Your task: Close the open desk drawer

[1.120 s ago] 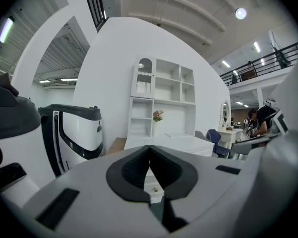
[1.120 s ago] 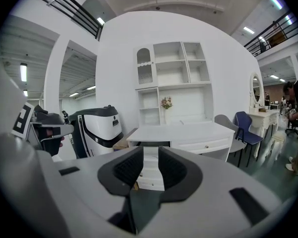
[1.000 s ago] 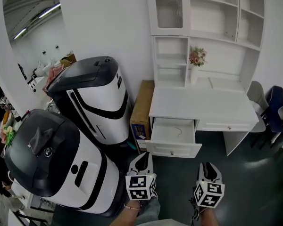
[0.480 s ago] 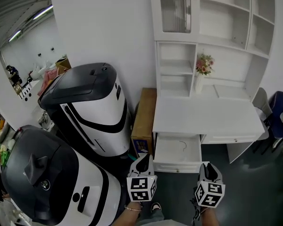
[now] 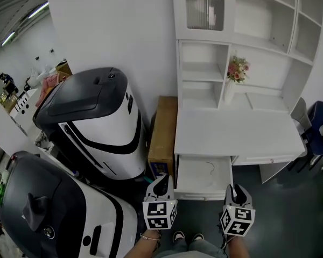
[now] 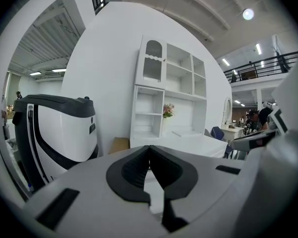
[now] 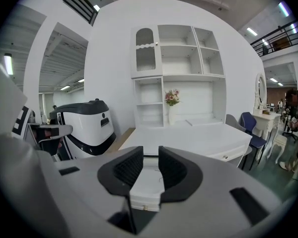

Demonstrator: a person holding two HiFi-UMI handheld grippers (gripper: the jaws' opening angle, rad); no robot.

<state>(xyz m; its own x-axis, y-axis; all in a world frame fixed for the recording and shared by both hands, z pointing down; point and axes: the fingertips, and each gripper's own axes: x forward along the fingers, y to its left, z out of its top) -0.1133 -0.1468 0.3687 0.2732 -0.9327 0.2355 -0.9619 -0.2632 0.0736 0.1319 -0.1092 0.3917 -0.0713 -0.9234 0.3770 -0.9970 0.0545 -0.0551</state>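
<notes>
The white desk (image 5: 231, 130) with a shelf unit on top stands ahead, and its left drawer (image 5: 196, 173) is pulled out, with only a thin dark wire inside. My left gripper (image 5: 161, 183) is shut and empty, just before the drawer's front left corner. My right gripper (image 5: 236, 192) stands open and empty, just in front of the desk and right of the drawer front. In the right gripper view, the drawer (image 7: 148, 180) shows through the gap of the right gripper (image 7: 150, 155). In the left gripper view, the left gripper (image 6: 149, 148) has its tips touching, with the desk (image 6: 188, 142) beyond.
Two large white-and-black machines (image 5: 97, 117) (image 5: 48, 208) stand to the left. A cardboard box (image 5: 162, 130) leans between the nearer machine and the desk. A vase of flowers (image 5: 237, 69) sits on the desk shelf. A blue chair (image 5: 315, 122) is at the right.
Both grippers and the head camera have come closer to the desk, so the drawer front now lies just ahead of the fingertips. The drawer stays as far out as before.
</notes>
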